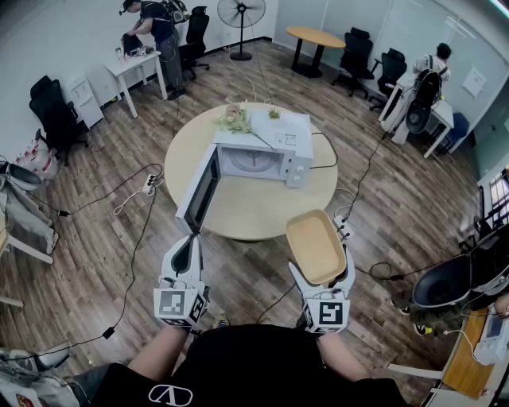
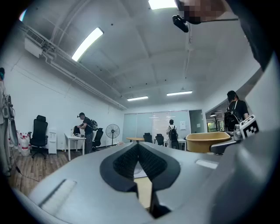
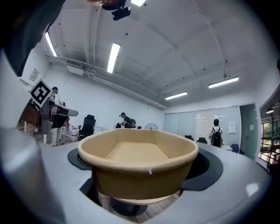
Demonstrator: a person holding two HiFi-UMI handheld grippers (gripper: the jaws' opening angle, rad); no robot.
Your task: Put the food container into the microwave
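A tan, empty food container [image 1: 315, 245] is held level between the wide-spread jaws of my right gripper [image 1: 318, 258]; in the right gripper view the container [image 3: 138, 164] fills the centre, with black pads [image 3: 202, 168] against its sides. A white microwave [image 1: 258, 153] stands on the round wooden table [image 1: 246, 208], and its door [image 1: 199, 191] hangs open toward me at the left. My left gripper [image 1: 185, 254] is shut and holds nothing, just off the table's near edge below the door. In the left gripper view its fingertips [image 2: 141, 158] meet.
Cables [image 1: 362, 179] run over the wooden floor around the table. A small plant [image 1: 235, 119] sits beside the microwave. Office chairs [image 1: 54, 115], desks, a standing fan [image 1: 240, 17] and people are far off by the walls.
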